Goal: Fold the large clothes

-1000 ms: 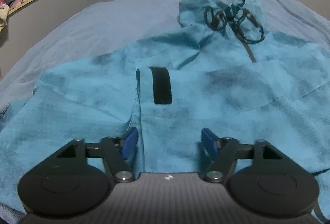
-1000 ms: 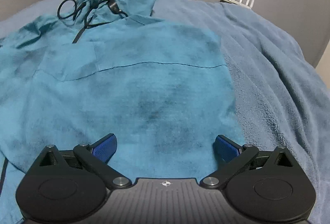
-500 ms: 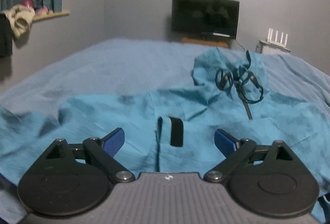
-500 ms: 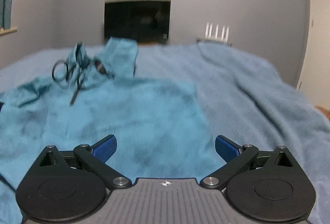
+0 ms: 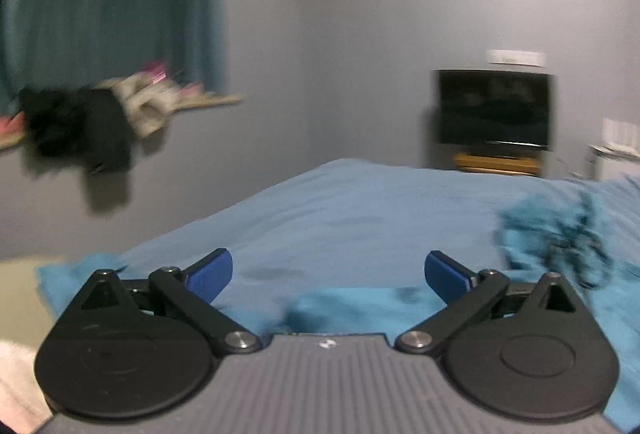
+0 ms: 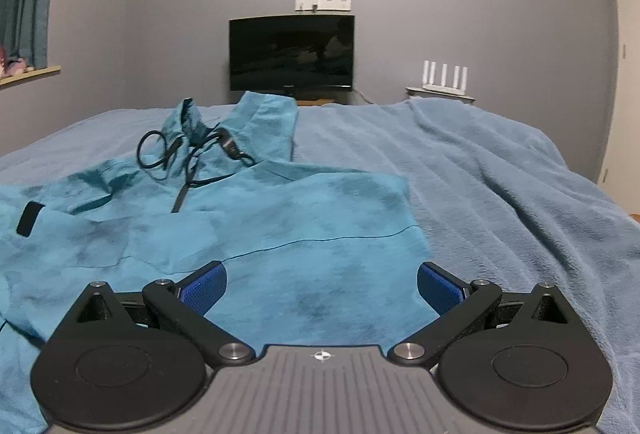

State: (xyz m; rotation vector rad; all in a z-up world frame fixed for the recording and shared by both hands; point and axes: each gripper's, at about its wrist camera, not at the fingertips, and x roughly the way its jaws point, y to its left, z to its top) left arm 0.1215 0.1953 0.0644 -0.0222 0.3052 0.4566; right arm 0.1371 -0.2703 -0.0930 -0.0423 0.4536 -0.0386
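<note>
A teal hooded jacket (image 6: 256, 234) with a black drawcord and short zip lies flat on the blue bed blanket (image 6: 500, 186), hood toward the far wall. My right gripper (image 6: 320, 288) hovers open above the jacket's lower body, nothing between its blue pads. In the blurred left wrist view, my left gripper (image 5: 328, 274) is raised above the bed's left side, its jaws opening wide and holding nothing. The jacket (image 5: 360, 308) shows just beneath it, and its hood (image 5: 560, 234) shows at the right.
A dark TV (image 6: 292, 52) stands against the far wall, with a white router (image 6: 444, 76) on a stand to its right. A window ledge (image 5: 120, 110) at the left carries dark and pale clothes below a blue curtain. A door (image 6: 624, 66) is at far right.
The left gripper rose off the jacket, swung left toward the window wall and spread its jaws wider. The right gripper lifted a little and tilted up toward the wall; the jacket stayed flat.
</note>
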